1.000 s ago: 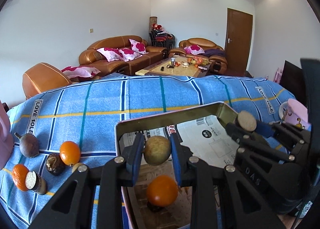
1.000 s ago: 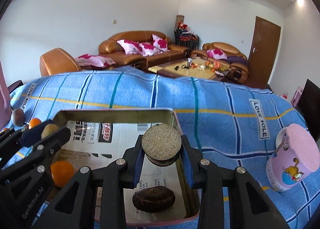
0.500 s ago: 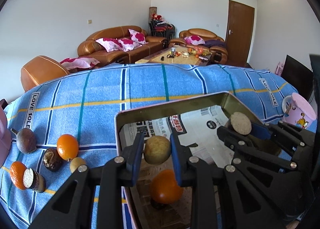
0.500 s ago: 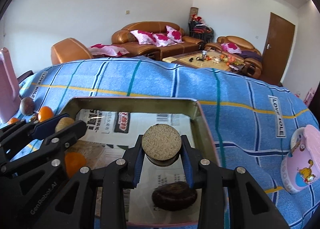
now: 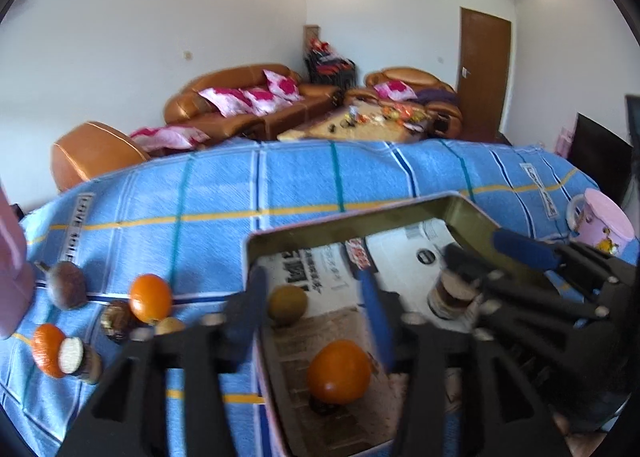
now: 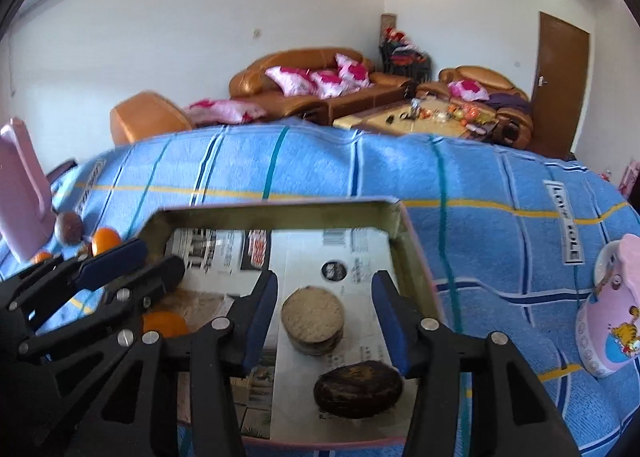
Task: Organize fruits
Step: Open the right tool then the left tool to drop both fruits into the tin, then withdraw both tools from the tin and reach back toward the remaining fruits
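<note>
Fruits [image 6: 313,319] inside tray rim [image 6: 416,253], between open claws [image 6: 324,321].

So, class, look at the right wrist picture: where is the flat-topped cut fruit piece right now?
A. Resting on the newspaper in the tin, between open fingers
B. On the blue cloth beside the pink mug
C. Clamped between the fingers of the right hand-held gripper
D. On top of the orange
A: the cut fruit piece sits on the newspaper lining the tin, with gaps to both fingers of the right hand-held gripper.

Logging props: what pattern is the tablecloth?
Blue tablecloth with white, teal and yellow stripes; clearest in right wrist view.
</note>
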A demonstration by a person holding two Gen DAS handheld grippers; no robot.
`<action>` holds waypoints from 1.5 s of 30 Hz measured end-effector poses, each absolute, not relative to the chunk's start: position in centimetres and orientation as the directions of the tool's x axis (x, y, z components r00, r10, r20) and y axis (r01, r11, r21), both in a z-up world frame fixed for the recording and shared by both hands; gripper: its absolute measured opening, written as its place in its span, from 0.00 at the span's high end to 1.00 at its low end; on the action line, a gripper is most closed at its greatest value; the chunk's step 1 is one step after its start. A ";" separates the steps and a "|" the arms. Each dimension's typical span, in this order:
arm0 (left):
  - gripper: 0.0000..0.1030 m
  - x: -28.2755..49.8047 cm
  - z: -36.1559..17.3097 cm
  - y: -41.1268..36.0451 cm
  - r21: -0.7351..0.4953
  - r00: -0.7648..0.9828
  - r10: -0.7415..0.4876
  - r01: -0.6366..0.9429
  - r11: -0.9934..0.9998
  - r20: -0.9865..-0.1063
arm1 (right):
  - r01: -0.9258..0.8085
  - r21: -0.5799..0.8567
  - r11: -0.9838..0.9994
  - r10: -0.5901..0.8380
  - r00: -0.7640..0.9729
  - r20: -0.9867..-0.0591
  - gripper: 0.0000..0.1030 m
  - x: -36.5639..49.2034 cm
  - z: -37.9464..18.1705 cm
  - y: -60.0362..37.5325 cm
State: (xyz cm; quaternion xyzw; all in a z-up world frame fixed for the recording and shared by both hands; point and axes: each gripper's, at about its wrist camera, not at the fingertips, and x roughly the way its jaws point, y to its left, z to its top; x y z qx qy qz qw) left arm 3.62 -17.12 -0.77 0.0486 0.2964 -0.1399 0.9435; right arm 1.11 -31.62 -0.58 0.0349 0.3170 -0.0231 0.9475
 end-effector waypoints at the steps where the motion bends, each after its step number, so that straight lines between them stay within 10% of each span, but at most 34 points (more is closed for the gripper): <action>1: 0.24 3.4 -0.5 -16.8 0.005 0.799 -0.229 0.279 0.960 -0.556 | 0.083 0.064 0.994 -0.031 0.812 -0.583 0.50 0.8 -0.2 -32.1; 4: 0.00 3.2 0.2 -15.8 -0.030 0.827 -0.222 0.242 0.970 -0.517 | 0.115 0.128 0.985 -0.029 0.846 -0.533 0.49 -0.1 0.7 -33.2; 7: 0.00 3.1 0.8 -15.0 -0.062 0.842 -0.230 0.230 0.971 -0.488 | 0.136 0.180 0.974 -0.033 0.874 -0.484 0.28 -0.8 1.1 -34.0; 26: 0.00 1.8 1.2 -11.7 0.116 0.929 -0.017 0.064 0.991 -0.369 | 0.177 0.098 0.979 -0.152 0.964 -0.216 0.22 -3.7 3.3 -32.7; 45: 0.00 1.6 0.8 -3.4 0.078 0.926 -0.024 0.058 0.995 -0.378 | 0.241 0.053 0.969 -0.219 0.940 -0.262 0.22 -3.6 2.4 -31.6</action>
